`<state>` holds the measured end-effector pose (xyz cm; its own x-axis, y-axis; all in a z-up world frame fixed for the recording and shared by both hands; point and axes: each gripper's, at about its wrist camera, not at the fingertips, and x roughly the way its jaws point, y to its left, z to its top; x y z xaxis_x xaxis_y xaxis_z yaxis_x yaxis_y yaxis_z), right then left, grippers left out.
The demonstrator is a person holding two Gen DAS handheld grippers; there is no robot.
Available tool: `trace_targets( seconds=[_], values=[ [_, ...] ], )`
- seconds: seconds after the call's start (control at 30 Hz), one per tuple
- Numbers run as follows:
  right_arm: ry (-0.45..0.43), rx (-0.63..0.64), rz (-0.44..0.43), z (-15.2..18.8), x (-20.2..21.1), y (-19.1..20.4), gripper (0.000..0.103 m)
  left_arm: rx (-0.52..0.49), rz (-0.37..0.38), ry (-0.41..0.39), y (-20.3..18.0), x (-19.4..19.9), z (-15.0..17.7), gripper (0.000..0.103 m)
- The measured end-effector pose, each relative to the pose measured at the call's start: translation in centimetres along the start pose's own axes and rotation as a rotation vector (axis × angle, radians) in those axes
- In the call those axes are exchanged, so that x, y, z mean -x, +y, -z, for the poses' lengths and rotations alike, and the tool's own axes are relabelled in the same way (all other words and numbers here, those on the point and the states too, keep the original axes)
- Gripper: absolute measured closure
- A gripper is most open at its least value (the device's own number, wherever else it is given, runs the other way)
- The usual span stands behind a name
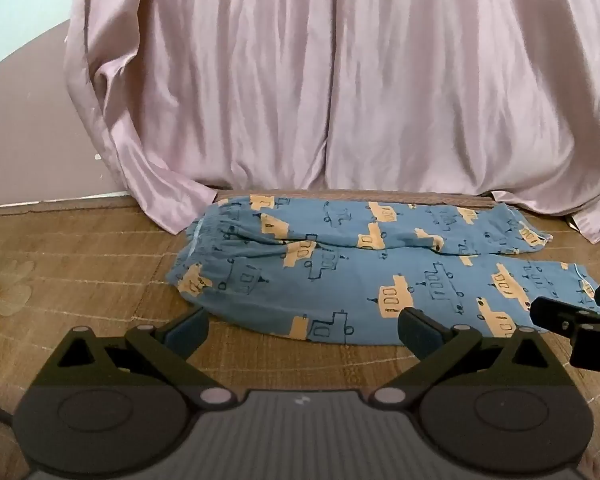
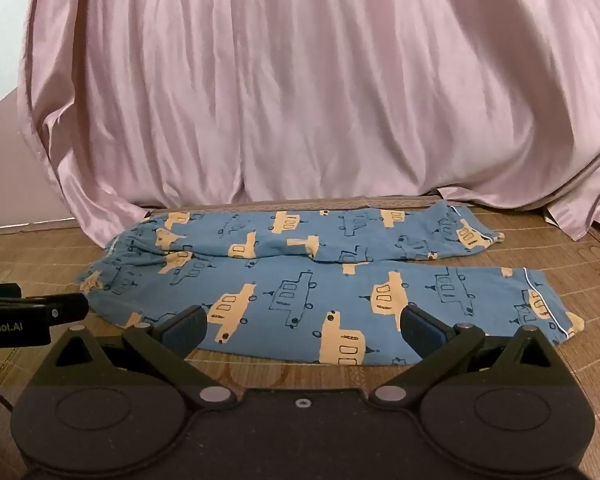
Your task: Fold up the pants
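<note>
Pants lie flat on a mat, legs side by side, waistband at 9 o'clock.

Both grippers, left and right, hover with fingers spread wide, gripping nothing; the thin, limp printed cotton could bunch or slide on the slick woven mat if pinched unevenly, and a satin curtain at 12 o'clock crowds the far leg.
</note>
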<state>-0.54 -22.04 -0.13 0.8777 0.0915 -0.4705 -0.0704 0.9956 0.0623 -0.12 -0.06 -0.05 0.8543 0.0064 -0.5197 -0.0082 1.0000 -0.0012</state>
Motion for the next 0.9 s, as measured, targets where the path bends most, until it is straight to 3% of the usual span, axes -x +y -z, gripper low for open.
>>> trace_targets(
  seconds=[0.9],
  values=[
    [0.003,-0.014,0.003,-0.1,-0.1,-0.2,0.001,0.02,0.012,0.014,0.5,-0.3,-0.4,0.0]
  ],
)
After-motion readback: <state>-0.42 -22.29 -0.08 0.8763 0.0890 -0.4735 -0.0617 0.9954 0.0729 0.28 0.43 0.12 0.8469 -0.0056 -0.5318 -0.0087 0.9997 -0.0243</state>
